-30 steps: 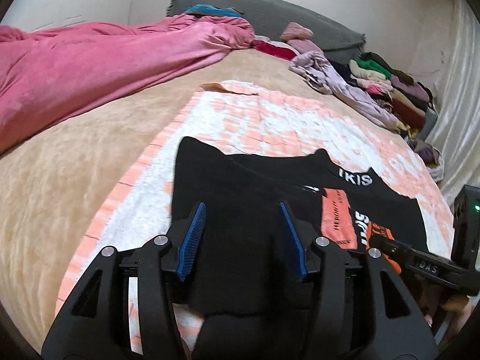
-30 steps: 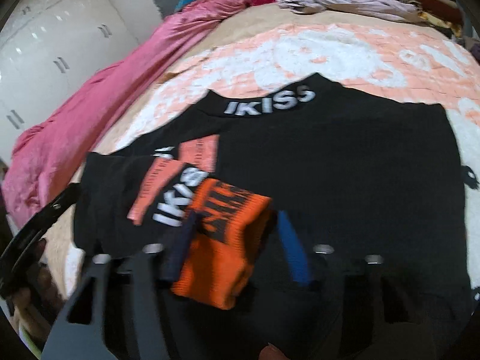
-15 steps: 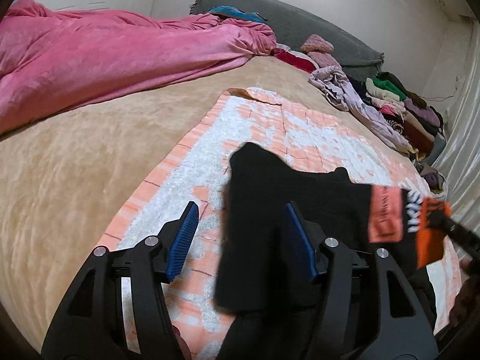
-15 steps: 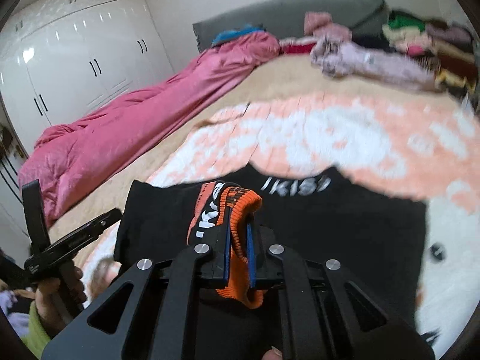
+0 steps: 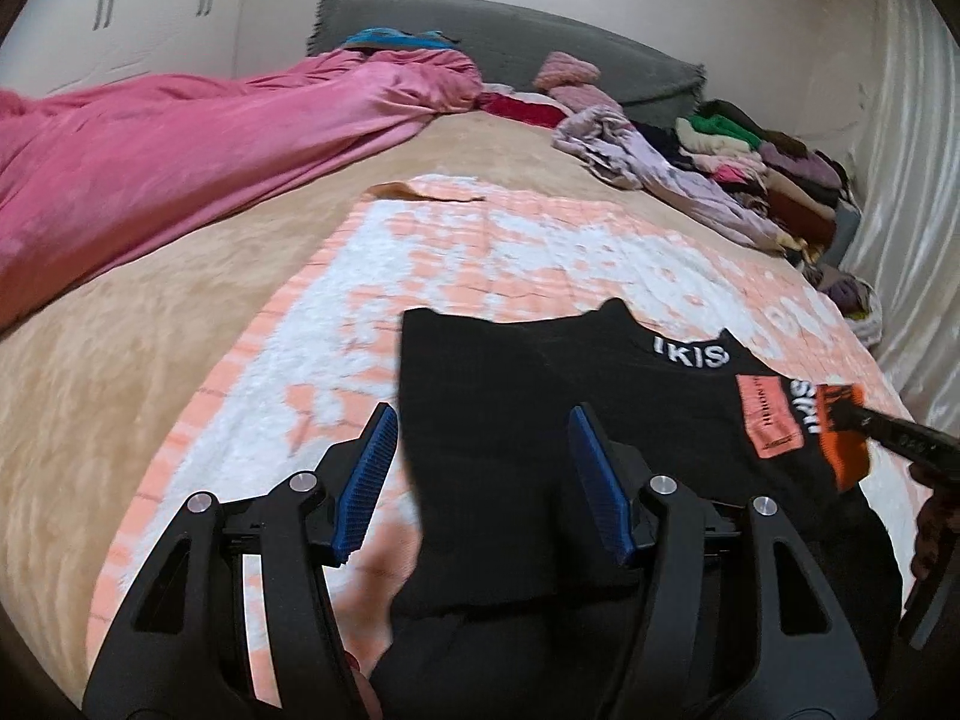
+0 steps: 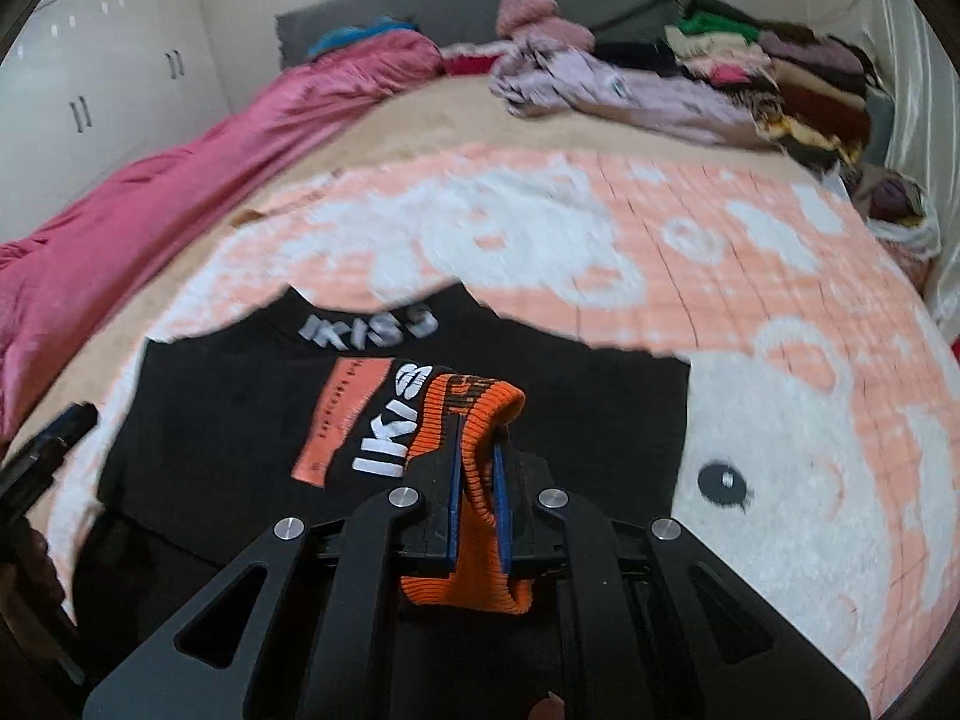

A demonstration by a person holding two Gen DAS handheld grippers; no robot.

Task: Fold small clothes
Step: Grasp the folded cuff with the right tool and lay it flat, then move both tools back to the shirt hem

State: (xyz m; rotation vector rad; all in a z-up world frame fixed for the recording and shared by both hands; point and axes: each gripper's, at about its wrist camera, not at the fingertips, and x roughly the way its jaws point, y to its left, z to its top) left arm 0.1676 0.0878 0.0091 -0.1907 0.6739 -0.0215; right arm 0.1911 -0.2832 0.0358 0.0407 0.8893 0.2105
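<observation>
A black sweater (image 5: 540, 420) with white "IKISS" lettering lies flat on a peach-and-white blanket (image 5: 480, 252). My left gripper (image 5: 483, 480) is open just above its near left part. Black cloth lies between the blue pads, which do not press on it. In the right wrist view, my right gripper (image 6: 477, 480) is shut on the sleeve's orange ribbed cuff (image 6: 474, 402) and holds it over the sweater's body (image 6: 210, 420). The left wrist view shows the same cuff (image 5: 849, 450) at the far right, pinched by the right gripper (image 5: 852, 420).
A pink duvet (image 5: 180, 150) covers the left of the bed. A lilac garment (image 6: 600, 84) and a pile of folded clothes (image 6: 780, 72) lie along the far right by the grey headboard (image 5: 540, 54). The blanket (image 6: 660, 240) stretches beyond the sweater.
The right gripper has closed on the orange cuff and lifted it off the sweater. The left gripper has spread a little wider and shifted over the sweater's left part.
</observation>
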